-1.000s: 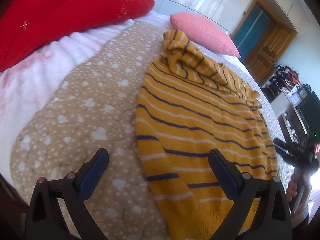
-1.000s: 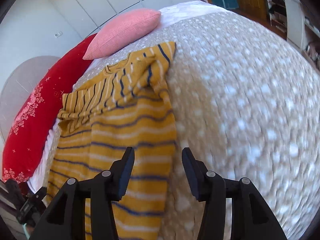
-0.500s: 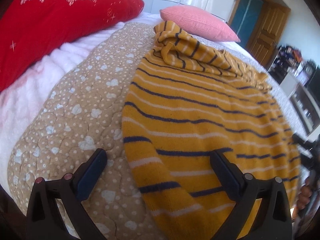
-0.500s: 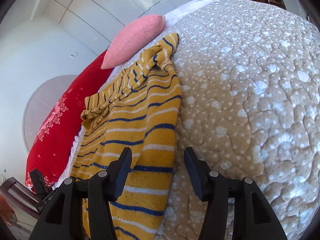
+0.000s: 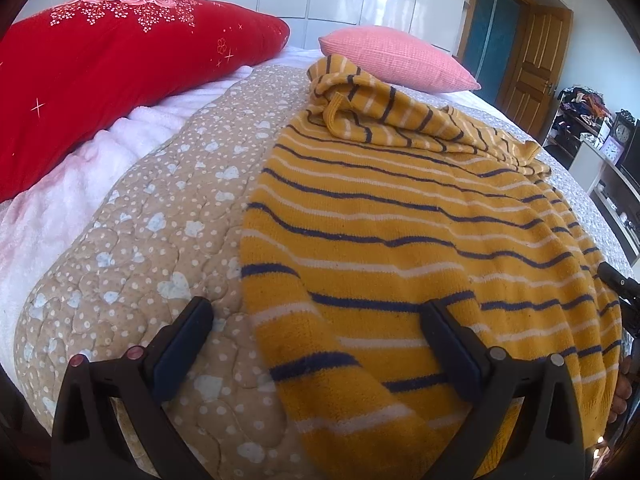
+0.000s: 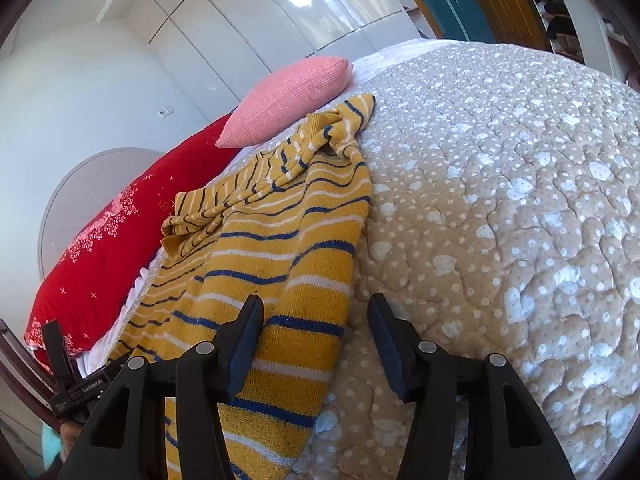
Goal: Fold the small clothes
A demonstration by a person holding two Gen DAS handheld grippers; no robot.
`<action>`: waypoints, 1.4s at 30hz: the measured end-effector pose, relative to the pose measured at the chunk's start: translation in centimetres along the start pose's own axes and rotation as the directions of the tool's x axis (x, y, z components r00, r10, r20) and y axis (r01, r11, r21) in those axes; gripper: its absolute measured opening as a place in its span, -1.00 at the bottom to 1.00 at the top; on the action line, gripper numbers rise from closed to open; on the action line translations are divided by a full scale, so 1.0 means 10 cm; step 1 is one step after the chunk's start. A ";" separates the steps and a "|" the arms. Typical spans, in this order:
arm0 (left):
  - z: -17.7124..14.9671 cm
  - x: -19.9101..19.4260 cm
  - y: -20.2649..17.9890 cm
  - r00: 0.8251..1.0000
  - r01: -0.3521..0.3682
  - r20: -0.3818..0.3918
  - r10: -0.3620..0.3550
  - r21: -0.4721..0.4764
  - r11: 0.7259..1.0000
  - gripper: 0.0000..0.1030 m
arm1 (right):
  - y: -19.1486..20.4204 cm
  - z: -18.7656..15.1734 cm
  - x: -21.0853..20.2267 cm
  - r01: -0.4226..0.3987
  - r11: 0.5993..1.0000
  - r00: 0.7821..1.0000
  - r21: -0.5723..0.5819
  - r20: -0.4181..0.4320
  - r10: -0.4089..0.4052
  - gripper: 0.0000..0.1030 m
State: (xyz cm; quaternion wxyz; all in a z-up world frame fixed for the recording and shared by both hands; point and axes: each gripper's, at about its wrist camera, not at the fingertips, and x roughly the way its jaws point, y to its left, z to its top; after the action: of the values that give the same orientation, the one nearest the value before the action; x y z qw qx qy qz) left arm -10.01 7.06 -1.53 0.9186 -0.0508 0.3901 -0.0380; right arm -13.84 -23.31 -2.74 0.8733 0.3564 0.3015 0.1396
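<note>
A yellow knit sweater with navy and white stripes [image 5: 400, 232] lies spread on the beige dotted quilt [image 5: 160, 208], its sleeves bunched at the far end near the pink pillow. My left gripper [image 5: 316, 312] is open wide, low over the sweater's near left hem corner, its fingers straddling the edge. In the right wrist view the sweater [image 6: 288, 248] lies left of centre. My right gripper [image 6: 316, 312] is open over the sweater's near right edge, one finger over the knit, the other over the quilt [image 6: 500, 220].
A large red pillow [image 5: 100, 64] and a pink pillow [image 5: 392, 60] lie at the head of the bed. A wooden door [image 5: 536, 60] and cluttered shelves [image 5: 592, 120] stand beyond the bed. The other gripper shows at the left edge in the right wrist view [image 6: 68, 384].
Both grippers have dropped lower and closer to the sweater's near hem. The views have tilted up, showing more wall. Both stay open.
</note>
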 end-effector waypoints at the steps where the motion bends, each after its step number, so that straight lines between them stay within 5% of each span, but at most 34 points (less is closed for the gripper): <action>1: 0.00 0.00 0.00 1.000 -0.002 0.001 0.002 0.001 1.000 1.00 | 0.00 0.00 0.00 -0.001 1.000 1.000 0.000 0.001 0.001 0.12; 8: 0.03 -0.09 0.00 0.999 0.018 -0.037 -0.017 0.004 1.000 1.00 | 0.00 -0.01 0.00 -0.004 1.000 1.000 -0.010 0.015 0.004 0.12; 16: 0.08 -0.44 0.44 0.983 0.175 -0.021 -0.182 -0.191 0.966 1.00 | 0.01 -0.02 0.00 -0.002 1.000 1.000 -0.011 0.016 0.002 0.12; 23: 0.14 -0.52 0.73 0.981 0.184 -0.004 -0.193 -0.281 0.942 1.00 | 0.02 -0.02 0.00 -0.003 1.000 1.000 -0.013 0.012 0.003 0.12; 30: 0.20 -0.32 0.67 0.977 0.196 -0.035 -0.212 -0.258 0.946 1.00 | 0.01 -0.02 0.00 -0.002 1.000 1.000 -0.015 0.008 0.002 0.12; 35: 0.18 -0.21 0.45 0.931 0.336 -0.059 -0.361 -0.253 0.907 1.00 | 0.02 0.00 0.01 0.001 1.000 1.000 -0.004 -0.010 -0.001 0.12; 38: 0.12 -0.20 0.25 0.919 0.368 -0.069 -0.389 -0.212 0.905 1.00 | 0.05 0.03 -0.01 -0.026 0.999 0.998 0.031 -0.047 0.027 0.25; 42: 0.04 -0.23 0.04 0.858 0.486 -0.085 -0.506 -0.184 0.855 1.00 | 0.27 -0.08 0.01 -0.154 0.988 0.975 -0.001 -0.162 0.152 0.48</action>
State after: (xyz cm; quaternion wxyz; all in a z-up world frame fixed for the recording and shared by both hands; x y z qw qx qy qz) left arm -11.27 7.77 0.32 0.8433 -0.2188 0.4246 -0.2463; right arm -14.36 -20.92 -1.29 0.8350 0.3602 0.3421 0.2367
